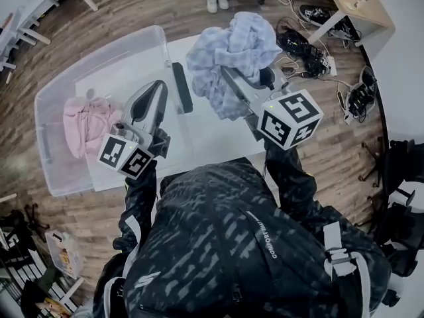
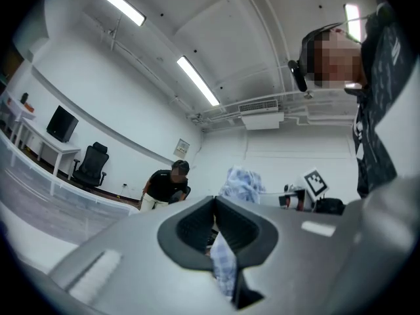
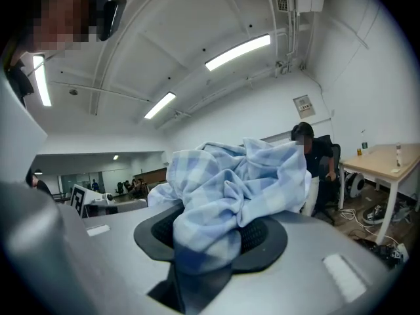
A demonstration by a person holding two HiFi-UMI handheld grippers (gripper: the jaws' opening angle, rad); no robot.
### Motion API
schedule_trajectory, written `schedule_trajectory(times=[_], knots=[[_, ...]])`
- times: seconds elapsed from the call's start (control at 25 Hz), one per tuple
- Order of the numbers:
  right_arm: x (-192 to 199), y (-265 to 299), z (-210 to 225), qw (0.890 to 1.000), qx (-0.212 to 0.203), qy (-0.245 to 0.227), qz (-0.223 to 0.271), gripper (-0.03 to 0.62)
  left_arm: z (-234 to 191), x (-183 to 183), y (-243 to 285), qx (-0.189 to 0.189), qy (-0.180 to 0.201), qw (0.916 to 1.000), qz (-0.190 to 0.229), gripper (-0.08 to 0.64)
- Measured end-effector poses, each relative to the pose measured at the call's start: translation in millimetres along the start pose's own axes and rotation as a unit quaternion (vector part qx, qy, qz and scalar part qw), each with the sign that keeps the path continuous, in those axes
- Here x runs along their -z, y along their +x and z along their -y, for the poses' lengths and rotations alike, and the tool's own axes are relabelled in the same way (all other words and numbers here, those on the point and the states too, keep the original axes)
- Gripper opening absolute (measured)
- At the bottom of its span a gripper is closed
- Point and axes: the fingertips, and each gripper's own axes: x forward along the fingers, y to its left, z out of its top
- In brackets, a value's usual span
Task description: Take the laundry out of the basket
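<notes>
Sitting on the white surface [image 1: 212,134], the clear basket [image 1: 99,53] looks nearly emptied. A blue checked shirt [image 1: 232,48] hangs bunched just right of the basket, clamped in the right gripper [image 1: 235,81] so it clears the rim. A pink top [image 1: 86,121] lies inside the basket. The left gripper [image 1: 159,91], closed and empty, hovers over the basket's right side, probably going for that next.

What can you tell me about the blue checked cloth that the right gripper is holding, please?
The blue checked cloth is a soft, woven-looking piece in pale blue and white checks, crumpled into a loose bundle. The right gripper is shut on it, with folds piled over its jaws and a tail hanging below. It is held up over the white table, outside the clear plastic basket. Only that gripper is seen touching it.
</notes>
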Motion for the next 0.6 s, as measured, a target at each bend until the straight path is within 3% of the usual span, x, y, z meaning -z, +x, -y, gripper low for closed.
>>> schedule_trajectory(times=[0.6], knots=[[155,18,37,0.991,0.029,0.036,-0.125,0.173,8,7,-11,-0.016,-0.009,0.9997,-0.014,0.005]])
